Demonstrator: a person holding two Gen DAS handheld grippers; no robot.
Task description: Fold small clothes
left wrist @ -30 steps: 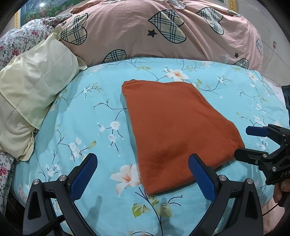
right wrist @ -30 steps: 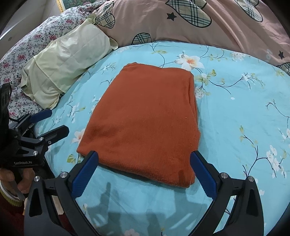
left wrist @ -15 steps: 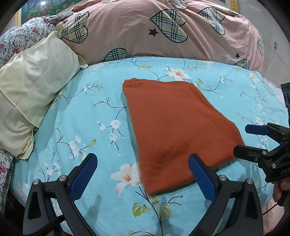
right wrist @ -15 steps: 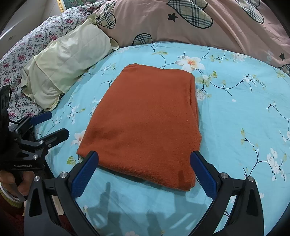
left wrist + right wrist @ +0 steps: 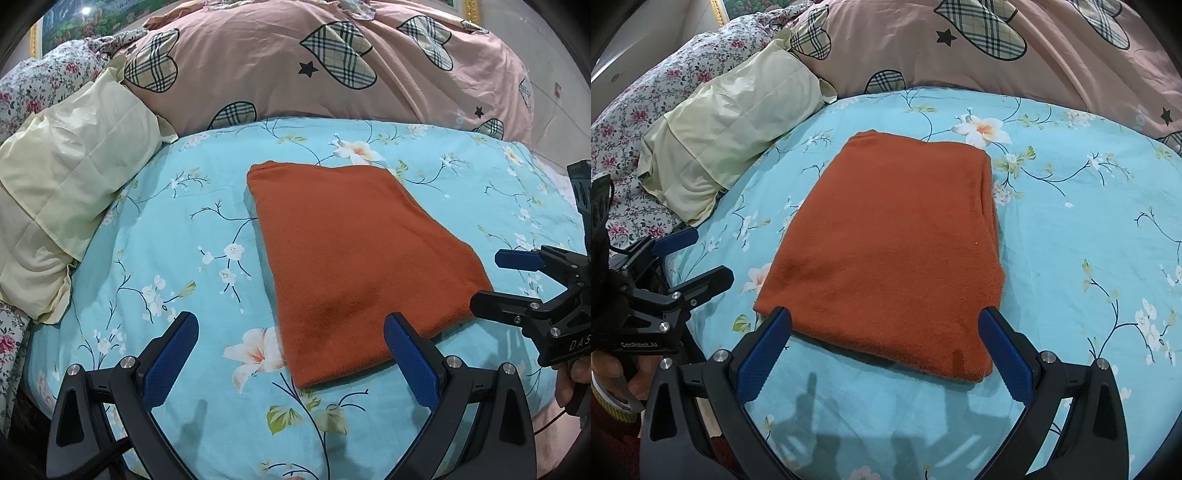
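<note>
A folded rust-orange knit garment [image 5: 354, 258] [image 5: 897, 251] lies flat as a neat rectangle on the turquoise floral bedsheet [image 5: 177, 251] [image 5: 1089, 229]. My left gripper [image 5: 291, 354] is open, hovering over the sheet at the garment's near-left corner, with nothing between its blue pads. My right gripper [image 5: 886, 347] is also open, its fingers straddling the garment's near edge without touching it. Each gripper shows in the other's view: the right one [image 5: 517, 280] at the garment's right, the left one [image 5: 690, 258] at its left.
A pale yellow pillow [image 5: 62, 192] [image 5: 731, 129] lies to the left. A pink duvet with plaid hearts [image 5: 332, 62] [image 5: 997, 44] is heaped behind the garment. Floral bedding [image 5: 646, 122] sits far left. A hand [image 5: 613, 373] holds the left gripper at the bed's near edge.
Both grippers have eased slightly back and up from the garment; the view of it shifted a little. The garment has not moved.
</note>
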